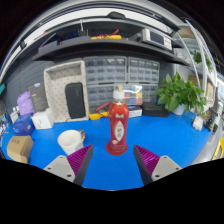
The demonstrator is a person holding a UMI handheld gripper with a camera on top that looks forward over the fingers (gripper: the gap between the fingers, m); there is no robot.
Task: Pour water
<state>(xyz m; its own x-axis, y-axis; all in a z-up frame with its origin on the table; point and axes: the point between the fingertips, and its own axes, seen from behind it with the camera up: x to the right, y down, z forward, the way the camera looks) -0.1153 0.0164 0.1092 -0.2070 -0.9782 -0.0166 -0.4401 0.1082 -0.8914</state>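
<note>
- Gripper view: the gripper [112,163] has its jaws spread wide, holding nothing, lined up on the red bottle [118,127].
- The bottle stands upright on the blue table [170,135] just ahead of the fingers, likely to be grasped first.
- A white cup [71,141] waits left of it, probably the pouring target.

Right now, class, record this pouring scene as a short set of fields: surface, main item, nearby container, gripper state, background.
surface: blue table
main item: red bottle, upright, just ahead of the fingers, in line with the gap between them
nearby container: white cup, beside the bottle, ahead of one finger
gripper: open, holding nothing; bottle not touched
background: green plant at the table's far edge; shelf with microwave above
</note>
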